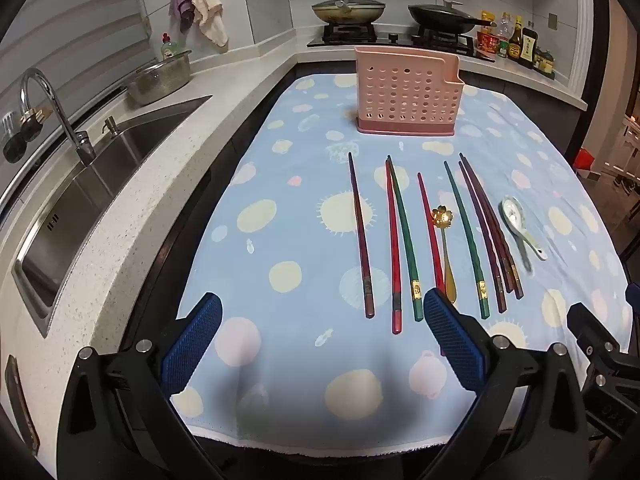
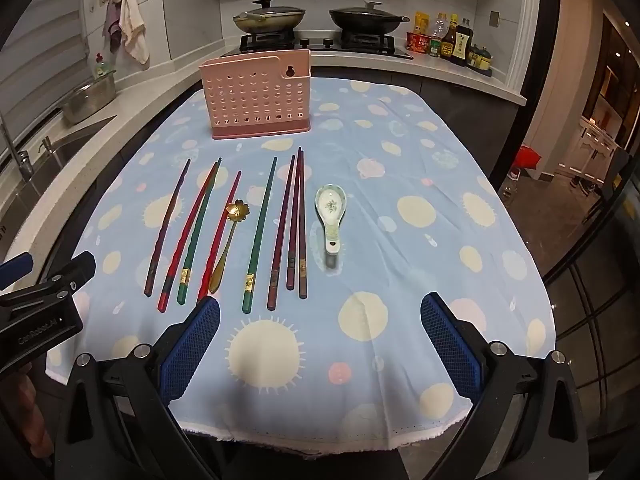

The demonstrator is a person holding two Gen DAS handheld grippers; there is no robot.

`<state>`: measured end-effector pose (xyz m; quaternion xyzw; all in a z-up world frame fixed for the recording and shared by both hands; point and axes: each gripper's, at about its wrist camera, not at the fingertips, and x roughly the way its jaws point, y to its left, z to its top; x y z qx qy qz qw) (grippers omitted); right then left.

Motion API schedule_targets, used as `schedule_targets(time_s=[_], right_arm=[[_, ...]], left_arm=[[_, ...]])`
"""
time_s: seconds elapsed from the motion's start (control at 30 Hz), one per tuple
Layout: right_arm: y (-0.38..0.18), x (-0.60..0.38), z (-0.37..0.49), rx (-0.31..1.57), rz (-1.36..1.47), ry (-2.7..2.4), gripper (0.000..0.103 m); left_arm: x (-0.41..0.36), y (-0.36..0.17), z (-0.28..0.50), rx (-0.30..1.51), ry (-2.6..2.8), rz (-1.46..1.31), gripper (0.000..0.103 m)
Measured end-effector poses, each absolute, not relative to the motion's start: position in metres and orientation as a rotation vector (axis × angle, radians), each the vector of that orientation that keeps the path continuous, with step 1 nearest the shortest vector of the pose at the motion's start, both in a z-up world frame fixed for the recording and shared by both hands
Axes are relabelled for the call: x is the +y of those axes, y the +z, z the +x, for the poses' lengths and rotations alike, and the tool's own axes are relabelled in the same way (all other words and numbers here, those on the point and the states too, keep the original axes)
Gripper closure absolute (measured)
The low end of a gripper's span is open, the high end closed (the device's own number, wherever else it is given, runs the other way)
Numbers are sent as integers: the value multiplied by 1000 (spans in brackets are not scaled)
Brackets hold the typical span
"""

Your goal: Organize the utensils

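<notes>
- Faintly, "GenRobot.AI" reads on the black-framed left gripper (image 2: 30,304).
- Perforated pink plastic utensil holder (image 2: 256,98), at twelve o'clock; contents hidden.
- Both it and the blue-padded right gripper (image 2: 320,340) gape wide, holding nothing.

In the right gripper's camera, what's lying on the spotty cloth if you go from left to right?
Dark purple chopstick → gold flower spoon → lone green chopstick → three dark chopsticks → white china spoon. The red and green chopsticks between the first two cross, so I skip them.

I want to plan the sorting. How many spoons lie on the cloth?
2. The gold spoon lies among the chopsticks, left of the middle. The white spoon lies at the right end of the row. None seems hidden.
</notes>
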<state>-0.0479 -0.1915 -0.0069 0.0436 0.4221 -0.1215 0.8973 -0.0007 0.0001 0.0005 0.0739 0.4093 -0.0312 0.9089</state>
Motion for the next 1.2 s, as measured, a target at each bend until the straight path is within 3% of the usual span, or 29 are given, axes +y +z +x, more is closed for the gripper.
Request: schedule_targets(time_s=[1.2], right_arm=[[-5,-191,-48,858,94,-253,7]], left_arm=[[4,-6,4,875,-61,150,7]])
